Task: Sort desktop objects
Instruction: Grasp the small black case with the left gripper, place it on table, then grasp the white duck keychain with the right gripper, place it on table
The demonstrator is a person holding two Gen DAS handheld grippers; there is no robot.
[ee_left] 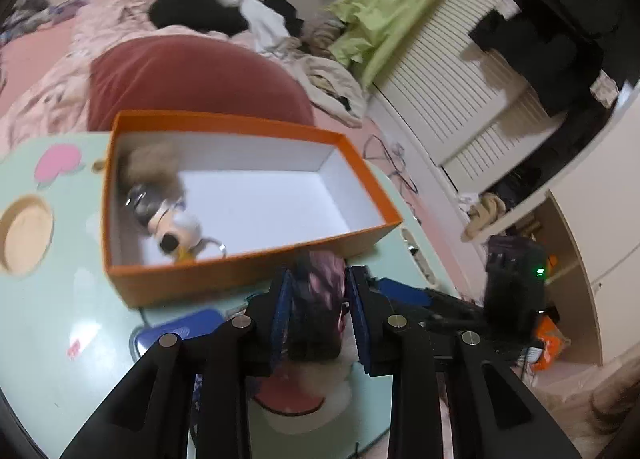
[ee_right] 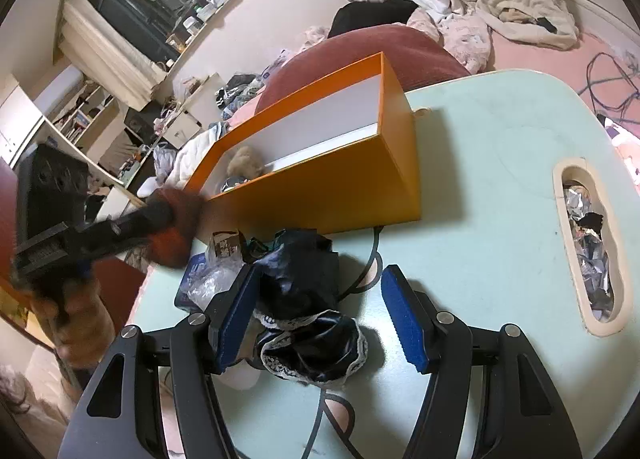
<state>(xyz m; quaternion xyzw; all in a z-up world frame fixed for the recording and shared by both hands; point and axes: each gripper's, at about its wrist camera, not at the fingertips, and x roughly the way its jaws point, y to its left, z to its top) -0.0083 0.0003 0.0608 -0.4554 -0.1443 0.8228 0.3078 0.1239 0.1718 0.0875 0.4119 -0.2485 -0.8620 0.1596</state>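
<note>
The right gripper, jaws apart, straddles a dark lace-trimmed cloth on the pale green bench. At twelve o'clock sits the orange box; at nine o'clock the left gripper grips a fuzzy dark-and-orange thing.

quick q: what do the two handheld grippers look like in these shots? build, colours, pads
Both match: the left gripper and right gripper have matte black angular linkage arms with slot cut-outs and round silver pivot pins. Each finger carries a ribbed blue pad on its inner face. Seen from the right wrist view, the left unit's body is a black block, blurred. No cables or markings are visible.
</note>
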